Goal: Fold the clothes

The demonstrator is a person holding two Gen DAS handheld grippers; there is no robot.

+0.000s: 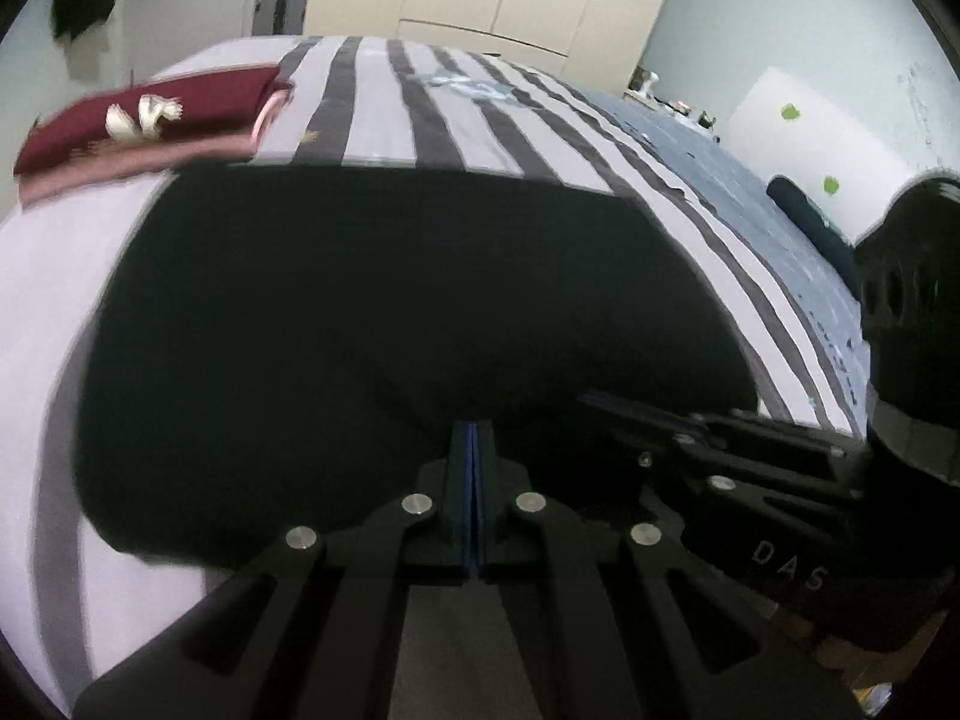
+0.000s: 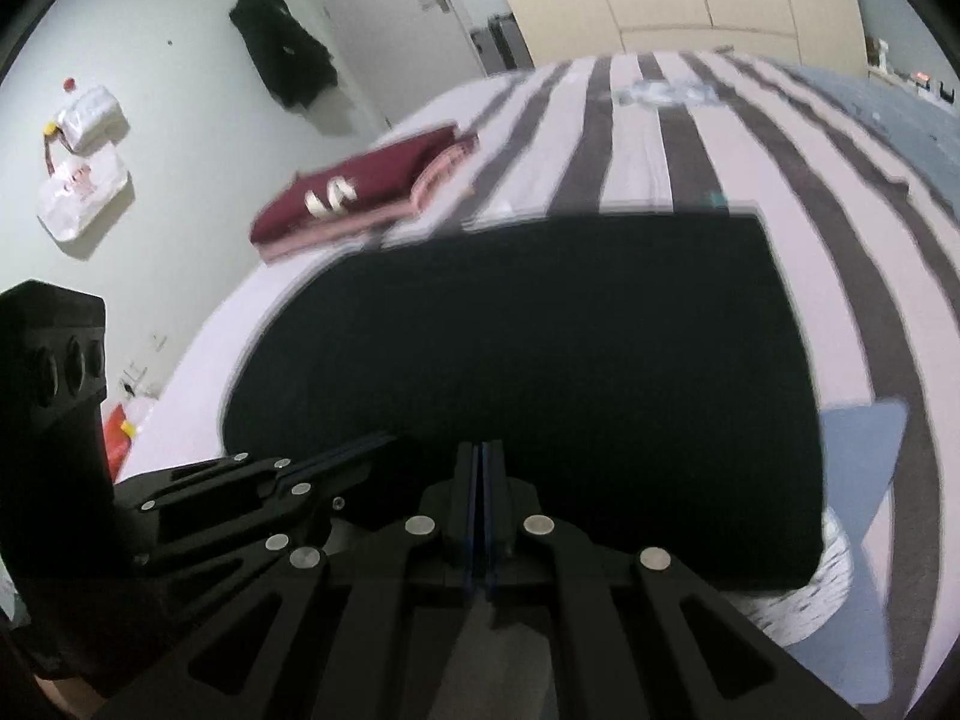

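Both grippers, left gripper (image 1: 474,429) and right gripper (image 2: 482,450), are clenching, apparently pinching the black garment's (image 1: 390,312) near edge; folded maroon clothes (image 1: 150,114) are lying at eleven o'clock.

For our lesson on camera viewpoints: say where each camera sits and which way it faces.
Left wrist: on the left gripper, looking down along its fingers at the black garment; right gripper enters beside it.
Right wrist: on the right gripper, facing the same garment; left gripper shows.
Shared: striped bed, maroon folded clothes.
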